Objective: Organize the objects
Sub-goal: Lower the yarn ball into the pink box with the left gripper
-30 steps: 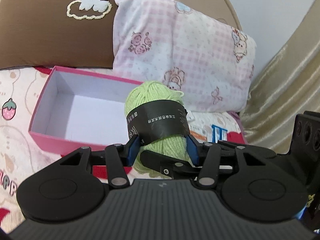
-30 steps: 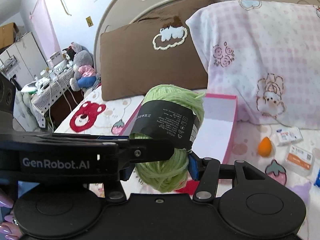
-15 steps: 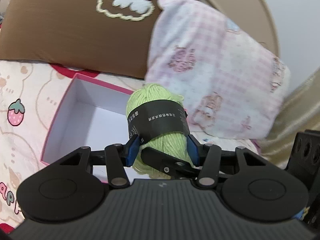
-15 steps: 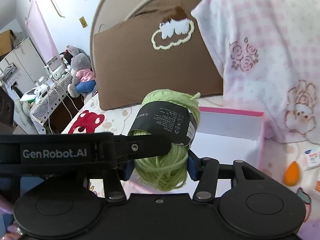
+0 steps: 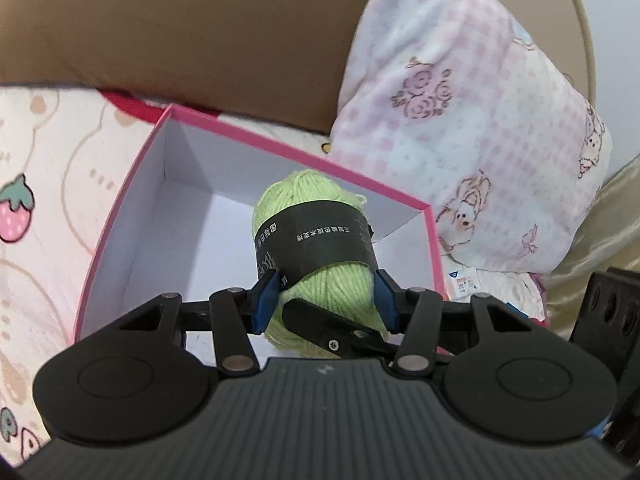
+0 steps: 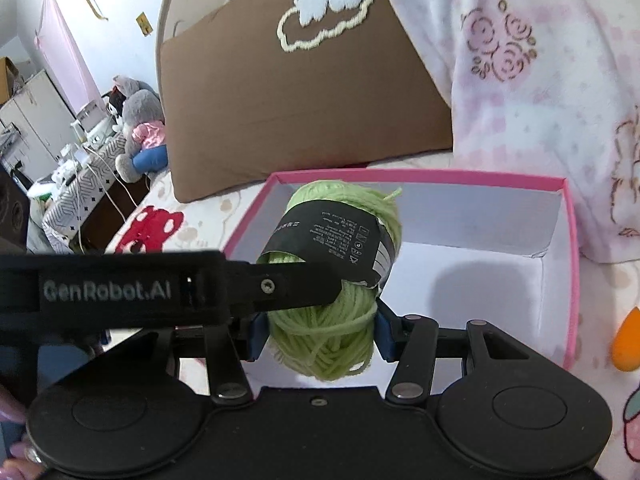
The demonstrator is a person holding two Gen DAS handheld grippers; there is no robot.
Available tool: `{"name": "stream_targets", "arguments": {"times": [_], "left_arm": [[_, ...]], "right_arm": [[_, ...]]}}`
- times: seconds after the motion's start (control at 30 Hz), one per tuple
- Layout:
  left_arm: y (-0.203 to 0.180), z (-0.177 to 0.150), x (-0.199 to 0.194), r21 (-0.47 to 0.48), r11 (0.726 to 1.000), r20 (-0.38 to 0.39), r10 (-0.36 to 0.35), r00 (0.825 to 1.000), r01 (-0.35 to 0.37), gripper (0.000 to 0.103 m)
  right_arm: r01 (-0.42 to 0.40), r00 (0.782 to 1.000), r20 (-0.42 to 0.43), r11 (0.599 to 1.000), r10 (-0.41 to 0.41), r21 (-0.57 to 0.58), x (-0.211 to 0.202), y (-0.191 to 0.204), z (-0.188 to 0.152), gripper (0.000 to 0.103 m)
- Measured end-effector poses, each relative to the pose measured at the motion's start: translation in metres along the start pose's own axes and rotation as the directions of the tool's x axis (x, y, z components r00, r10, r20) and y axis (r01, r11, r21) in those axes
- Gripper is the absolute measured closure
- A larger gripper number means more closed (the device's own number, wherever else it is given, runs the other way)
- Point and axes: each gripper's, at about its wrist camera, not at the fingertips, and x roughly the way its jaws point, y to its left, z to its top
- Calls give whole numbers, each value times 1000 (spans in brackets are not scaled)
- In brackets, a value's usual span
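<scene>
One ball of light green yarn [image 5: 320, 236] with a black paper band is held by both grippers at once. My left gripper [image 5: 325, 300] is shut on its lower half, blue pads pressing both sides. My right gripper [image 6: 318, 332] is shut on the same yarn ball [image 6: 336, 228] from the other side. In the right wrist view the left gripper's black finger [image 6: 248, 288] crosses in front of the yarn. The ball hangs over the white inside of an open pink box [image 5: 132, 184] on the bed, above the box's floor [image 6: 480, 280].
A brown pillow [image 5: 180, 28] and a pink checked pillow [image 5: 460, 120] lean right behind the box. An orange object [image 6: 628, 340] lies on the bedsheet right of the box, and small packets [image 5: 464, 284] lie near its corner. Plush toys [image 6: 140, 136] and a cluttered table stand far left.
Both grippers have carried the yarn forward and down. It was short of the box's near wall before; now it hangs over the box's inside, and the pillows loom closer.
</scene>
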Motion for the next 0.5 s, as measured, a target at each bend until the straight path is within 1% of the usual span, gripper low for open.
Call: {"name": "stream_targets", "arguments": {"times": [0.07,0.13,0.37,0.5], "left_arm": [[10,0,8,-19,1000,-2,-18,1000,18,54],[15,0,14,-23,1000,-3,-20,1000,20,54],[21,1,33,0,999,9,37,999,-37,55],[30,1,46,-14,999,-18,49,999,-49,58]], "right_arm": [[20,1000,2,999,-20,-24,8,1,-1,46],[36,999,-10,999,-36,-30,15,0,0,46],[44,997,-57,999,-42,19,42,-9,6,46],[60,994,-89,998,-58,26,55,-12,2,46]]}}
